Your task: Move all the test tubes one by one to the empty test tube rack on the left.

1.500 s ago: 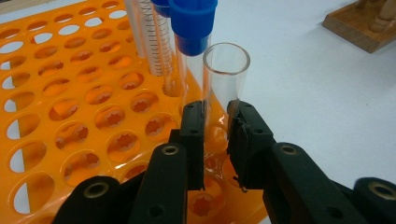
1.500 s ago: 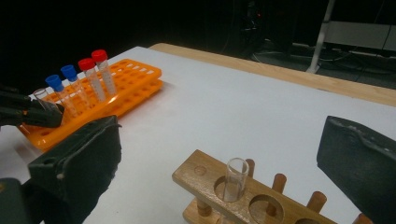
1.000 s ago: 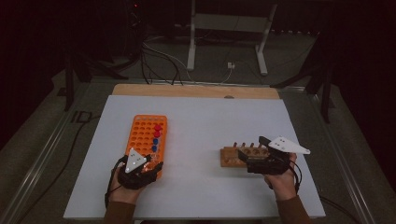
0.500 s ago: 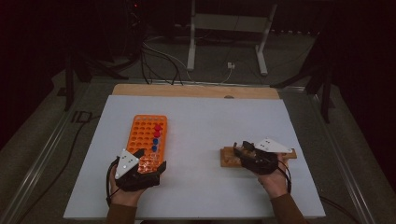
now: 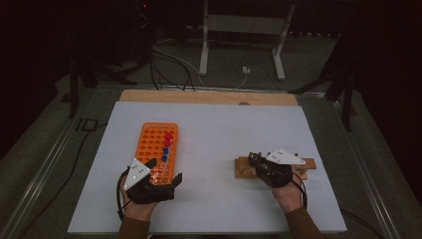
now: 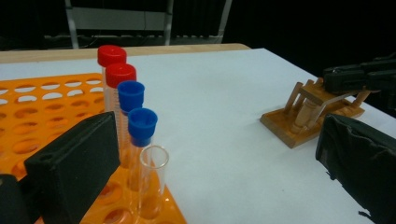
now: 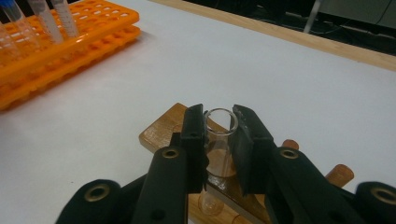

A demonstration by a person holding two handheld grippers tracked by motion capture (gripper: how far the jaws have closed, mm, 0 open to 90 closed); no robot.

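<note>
An orange tube rack lies at the left of the white table. In its right column stand two red-capped tubes, two blue-capped tubes and an uncapped clear tube. My left gripper is at the rack's near end; its jaws have just been opening and stand wide apart, with the uncapped tube between them untouched. My right gripper has just been closing and is shut on a clear glass tube standing in the wooden stand at the right.
The wooden stand has several pegs. A wooden strip borders the table's far edge. Open white table lies between the rack and the stand. Metal frame legs and cables lie on the floor beyond.
My left jaws have spread apart at the rack's near end. My right gripper has come down onto the wooden stand and closed on the clear tube.
</note>
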